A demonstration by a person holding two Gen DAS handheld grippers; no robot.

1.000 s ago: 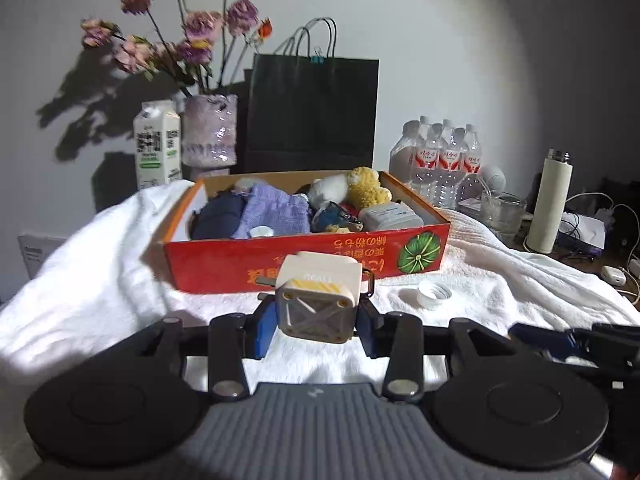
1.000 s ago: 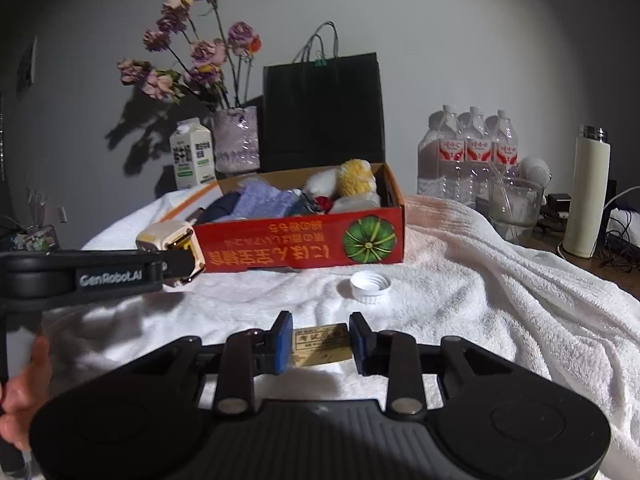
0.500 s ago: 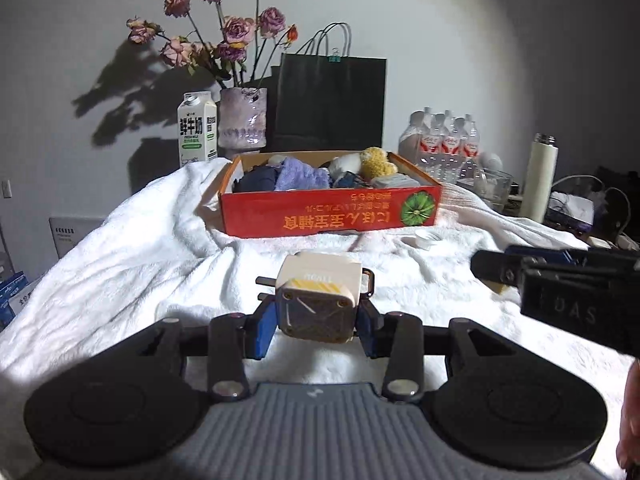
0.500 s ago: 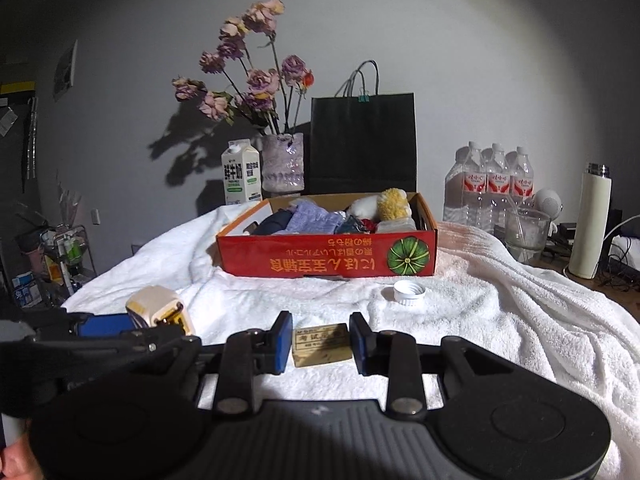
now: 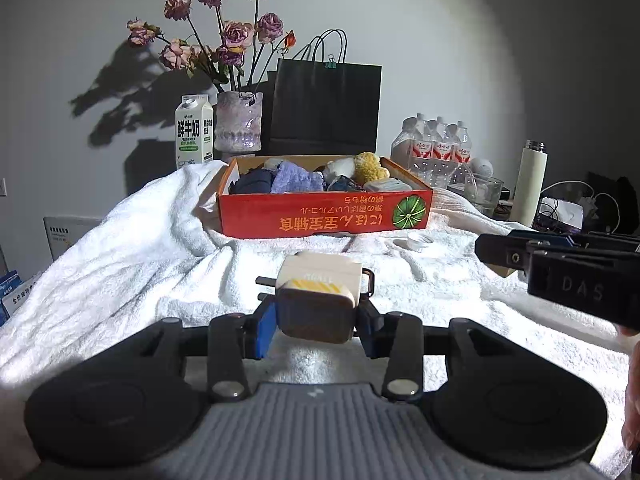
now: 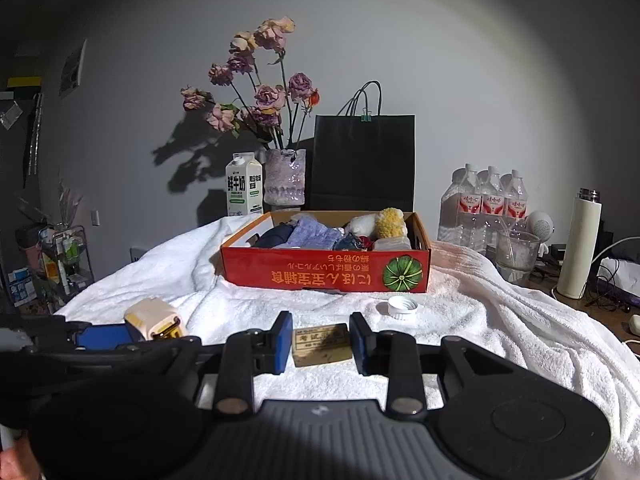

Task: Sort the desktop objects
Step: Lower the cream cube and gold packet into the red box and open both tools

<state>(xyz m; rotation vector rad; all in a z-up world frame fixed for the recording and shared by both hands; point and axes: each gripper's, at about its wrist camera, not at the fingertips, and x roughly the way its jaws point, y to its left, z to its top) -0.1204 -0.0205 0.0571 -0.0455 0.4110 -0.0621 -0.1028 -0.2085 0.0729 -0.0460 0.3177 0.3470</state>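
Cream plastic, the boxy travel plug adapter (image 5: 318,300) sits pinched in the left gripper (image 5: 318,320), lifted clear of the white towel (image 5: 140,248), likely for carrying to the red cardboard box (image 5: 324,216) at 12 o'clock. At 3 o'clock, the right gripper (image 6: 320,344) clamps a small tan labelled block (image 6: 322,344); 1 white bottle cap (image 6: 402,307) remains unsorted.

Dim room, frontal spotlight — hard shadows, dark fisheye edges.
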